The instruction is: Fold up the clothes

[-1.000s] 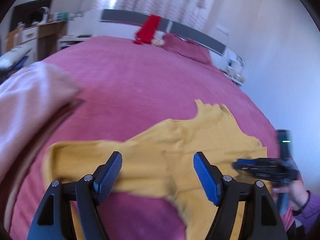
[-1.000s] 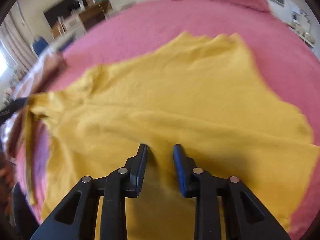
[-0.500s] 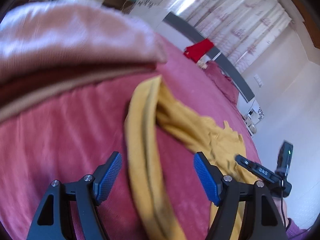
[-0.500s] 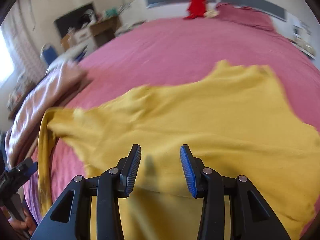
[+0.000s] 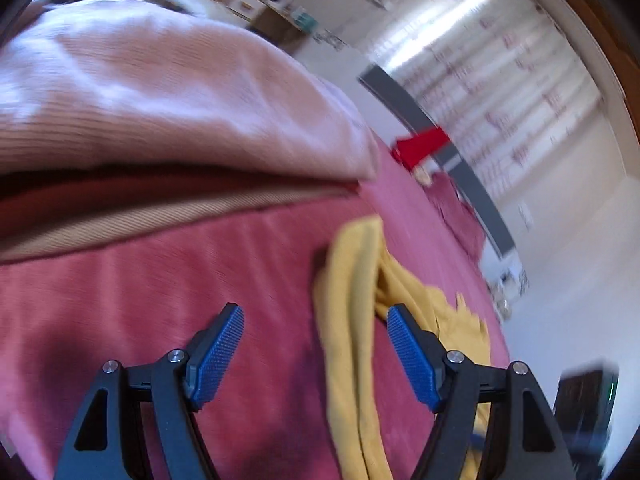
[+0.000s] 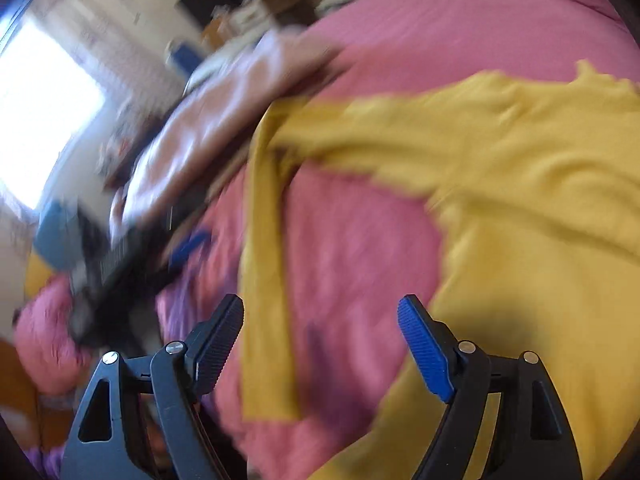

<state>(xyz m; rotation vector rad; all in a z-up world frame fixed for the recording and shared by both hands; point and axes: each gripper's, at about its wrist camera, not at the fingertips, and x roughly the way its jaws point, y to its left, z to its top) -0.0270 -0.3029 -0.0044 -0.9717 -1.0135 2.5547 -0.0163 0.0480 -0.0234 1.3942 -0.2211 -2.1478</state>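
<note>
A yellow long-sleeved top (image 6: 520,168) lies spread on the pink bedspread (image 6: 352,248). Its long sleeve (image 6: 266,280) runs down toward the bed's near edge. My right gripper (image 6: 322,340) is open and empty, hovering over the sleeve's cuff end. My left gripper (image 5: 314,350) is open and empty, low over the bedspread (image 5: 140,300), with the yellow sleeve (image 5: 352,320) lying between its fingers, nearer the right one. The left gripper also shows blurred in the right wrist view (image 6: 132,264).
A stack of folded pink and brown clothes (image 5: 160,112) sits close on the left of the bed. A red garment (image 5: 420,148) hangs at the headboard by a pink pillow (image 5: 456,208). A desk with clutter (image 6: 256,12) stands beyond the bed.
My right gripper opened wide and swung left to the sleeve end. My left gripper moved down and left along the sleeve, close to the folded stack.
</note>
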